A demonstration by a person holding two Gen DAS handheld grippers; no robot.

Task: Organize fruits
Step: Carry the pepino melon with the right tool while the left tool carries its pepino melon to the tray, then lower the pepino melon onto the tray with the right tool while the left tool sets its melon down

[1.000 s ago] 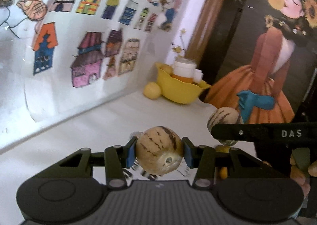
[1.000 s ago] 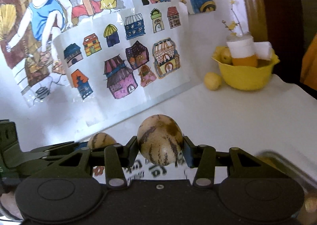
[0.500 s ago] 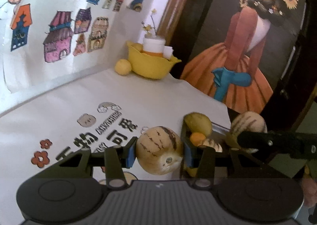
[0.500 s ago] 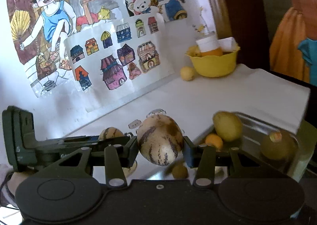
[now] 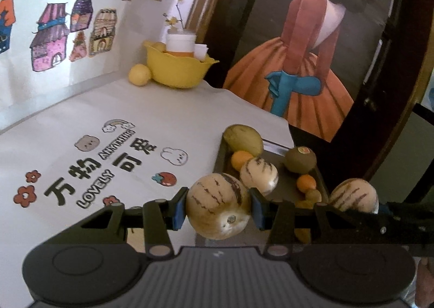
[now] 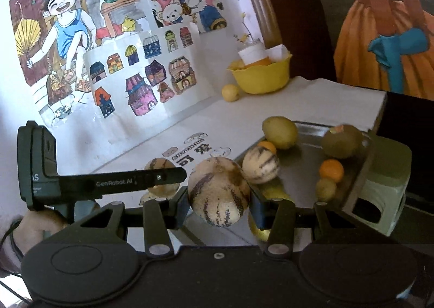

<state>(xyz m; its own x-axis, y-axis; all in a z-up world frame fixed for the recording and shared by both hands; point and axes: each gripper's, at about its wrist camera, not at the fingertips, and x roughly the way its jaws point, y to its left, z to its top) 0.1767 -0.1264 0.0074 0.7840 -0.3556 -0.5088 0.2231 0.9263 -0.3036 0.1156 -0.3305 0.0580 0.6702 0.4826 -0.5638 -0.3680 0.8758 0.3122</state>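
- Striped cream melon [image 5: 218, 206] sits pinched between the blue pads of the left gripper [image 5: 218, 209], whose jaws are pressed against both its sides; it hangs above the near left corner of the tray [image 5: 291, 184].
- Second striped melon [image 6: 218, 190], with darker brown streaks, is clamped the same way in the right gripper [image 6: 218, 194], above the tray's near edge.
- Each gripper crosses the other's view: in the left wrist view the right one's arm hides the lower half of its melon, and in the right wrist view the left one's black bar covers most of its melon.
- Whatever lies on the tray just beneath both melons is hidden; a yellow shape [image 6: 259, 224] under the right jaws is too cut off to name.
- On the tray lie a third striped melon [image 5: 259, 175], two small oranges [image 5: 241, 159] [image 5: 306, 182], a small greenish fruit [image 6: 325, 189], a stickered kiwi [image 5: 301, 159] and a yellow-green mango [image 5: 243, 139] at the far left corner.
- Open tray floor shows between the third melon and the kiwi.
- The tray's right edge overhangs the bench [image 5: 162, 118] and rests on a pale green block [image 6: 385, 186].
- Printed cloth left of the tray lies bare.
- Far back stand a lemon [image 5: 139, 75] touching a yellow bowl [image 5: 179, 70], against the drawings on the wall.
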